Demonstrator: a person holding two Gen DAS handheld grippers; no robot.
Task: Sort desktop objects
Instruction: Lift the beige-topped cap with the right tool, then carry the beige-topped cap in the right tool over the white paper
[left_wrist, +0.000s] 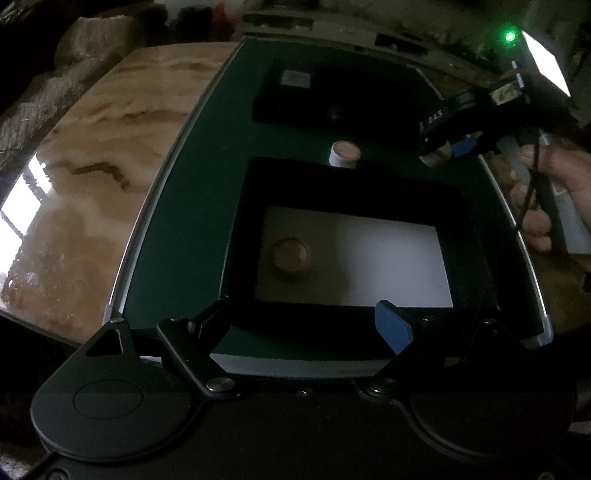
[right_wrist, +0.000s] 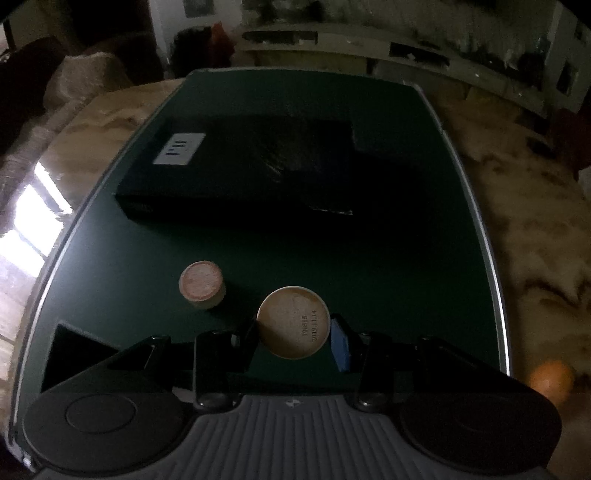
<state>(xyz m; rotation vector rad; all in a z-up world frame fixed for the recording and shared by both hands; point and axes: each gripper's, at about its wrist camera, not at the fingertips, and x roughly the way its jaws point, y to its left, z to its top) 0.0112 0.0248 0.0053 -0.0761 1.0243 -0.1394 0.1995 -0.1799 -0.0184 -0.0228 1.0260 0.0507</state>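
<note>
Right claw (right_wrist: 293, 338) round cup base (right_wrist: 293, 328) (stamped "2019.11.14")

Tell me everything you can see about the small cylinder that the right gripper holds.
The small cylinder is a short, white-sided tube with a flat tan circular end that bears printed digits, seemingly a date. It looks like paper or card. The right gripper has its jaws shut on its sides, holding it above the green mat, end toward the camera. From the left wrist view only its white side shows. Nothing else touches it.
</note>
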